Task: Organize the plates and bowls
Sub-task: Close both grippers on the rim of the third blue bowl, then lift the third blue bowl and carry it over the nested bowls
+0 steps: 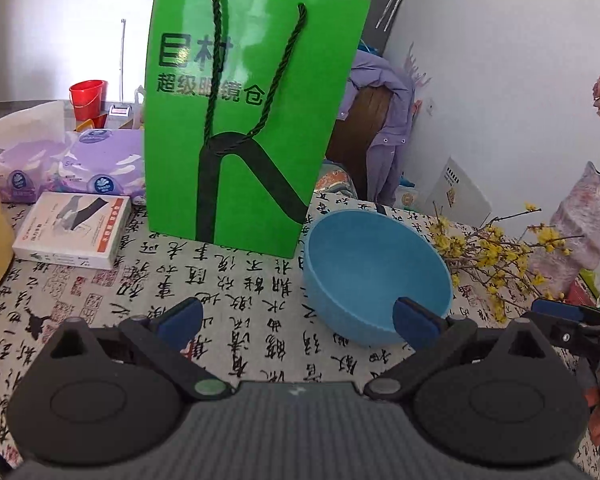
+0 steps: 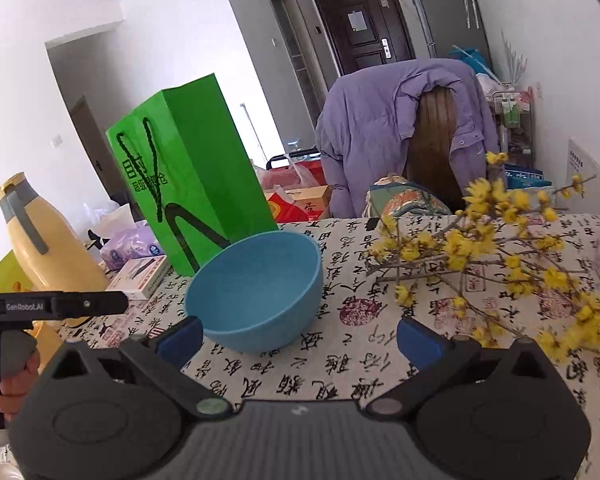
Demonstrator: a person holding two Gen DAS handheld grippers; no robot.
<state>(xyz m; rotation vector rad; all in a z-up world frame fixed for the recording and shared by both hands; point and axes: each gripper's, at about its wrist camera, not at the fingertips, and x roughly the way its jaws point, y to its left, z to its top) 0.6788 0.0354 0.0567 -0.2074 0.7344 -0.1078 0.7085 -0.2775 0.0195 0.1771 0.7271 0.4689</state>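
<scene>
Early in the sorting, by the look of it: only one piece of tableware in sight, a blue bowl (image 1: 376, 276), upright on the calligraphy-print tablecloth (image 1: 236, 280), just beside the foot of a tall green paper bag (image 1: 252, 112). No plates visible in either view.

Left gripper (image 1: 298, 314) spread wide, holding nothing, its right pad overlapping the bowl's near rim in the picture; whether actually touching or merely in front, hard to say. Right gripper (image 2: 300, 336) likewise wide open and empty, its left pad just at the bowl's (image 2: 256, 292) near wall.

Probably the approach to a pickup. Next move: choosing one gripper, straddling the thin rim with one pad inside and one outside, then closing firmly enough that the smooth wall does not slip. Care needed near the yellow-flowered branches (image 2: 500, 248) lying close on the right.

From the left wrist: the bag's front, a white box (image 1: 74, 230) and purple tissue packs (image 1: 72, 168), with part of the other gripper at the right edge. From the right wrist only: a yellow flask (image 2: 40, 240), a purple jacket (image 2: 380, 132) draped over a chair, and the other tool's black body at the left edge.
</scene>
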